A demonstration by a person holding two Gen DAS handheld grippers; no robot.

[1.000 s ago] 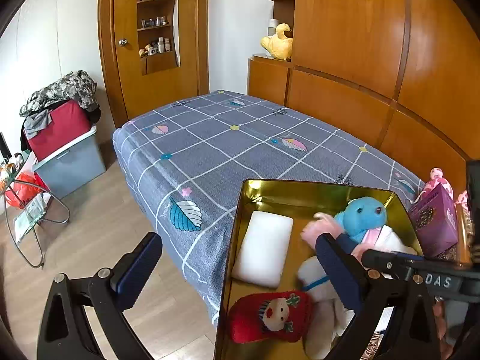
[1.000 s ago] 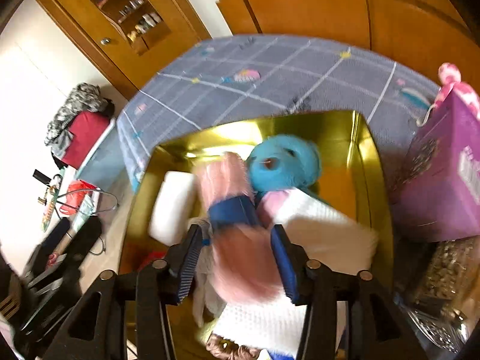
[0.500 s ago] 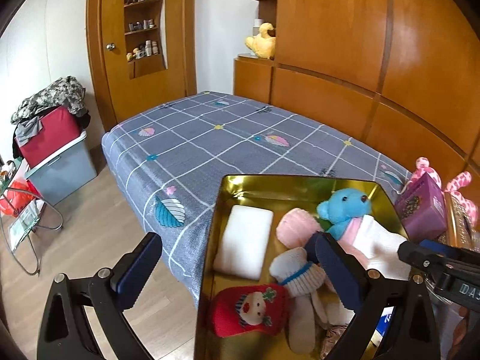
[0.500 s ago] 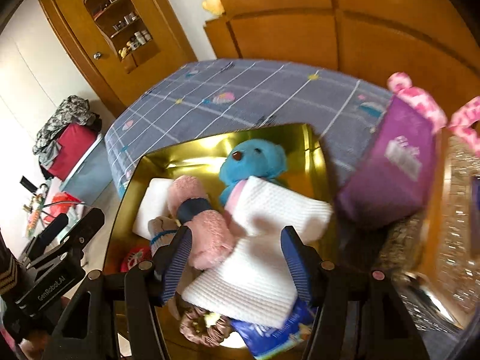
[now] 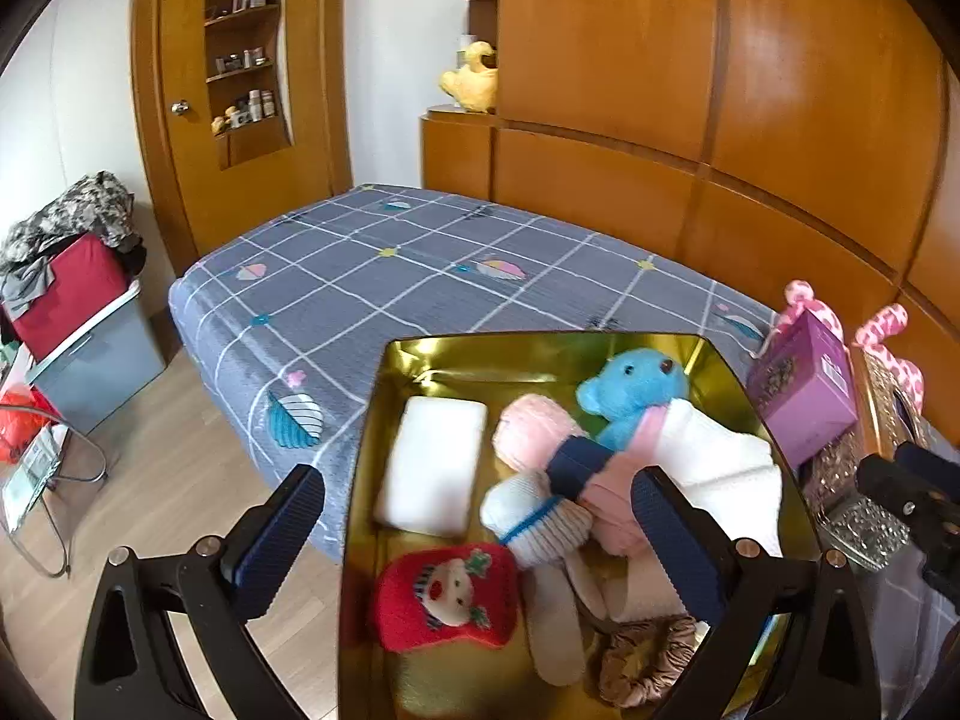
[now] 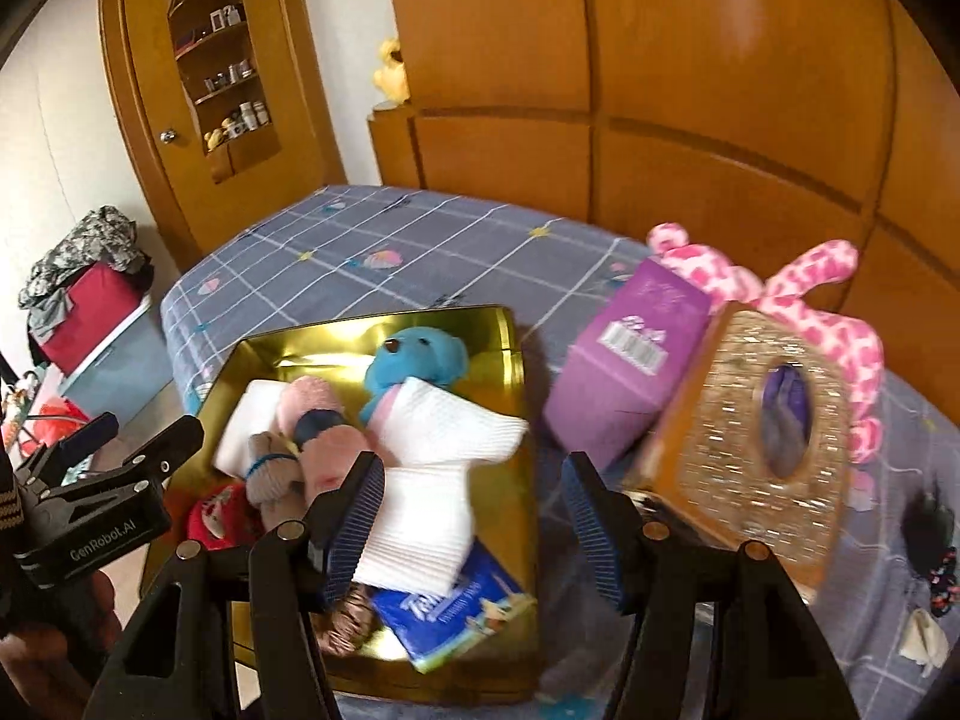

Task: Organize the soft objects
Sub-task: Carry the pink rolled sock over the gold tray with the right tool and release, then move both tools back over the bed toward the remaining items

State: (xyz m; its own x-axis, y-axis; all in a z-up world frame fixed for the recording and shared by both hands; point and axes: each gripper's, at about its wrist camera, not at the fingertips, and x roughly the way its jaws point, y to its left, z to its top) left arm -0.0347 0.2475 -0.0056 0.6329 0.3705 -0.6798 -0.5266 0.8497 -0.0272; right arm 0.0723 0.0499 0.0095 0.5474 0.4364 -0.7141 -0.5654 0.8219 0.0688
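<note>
a: left gripper [image 5: 480, 531] fingers spread wide, empty, over the near end of the shiny gold metal tin [image 5: 360, 480]. right gripper [image 6: 474, 516] fingers also wide apart, holding nothing.

b: tin contents, near to far: brown satin scrunchie [image 5: 645, 663], red santa sock [image 5: 447, 597], pink fuzzy sock with navy band [image 5: 564, 450], white foam block [image 5: 432, 462], blue plush bear [image 5: 636, 387]. tin sits on the grey checked bed [image 5: 390, 258].

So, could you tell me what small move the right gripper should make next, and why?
Probably swing the right gripper right toward the pink spotted plush toy. Its jaws are open and empty, the gold metal tin already holds several soft items, and the plush lies outside on the grey checked bedspread.
</note>
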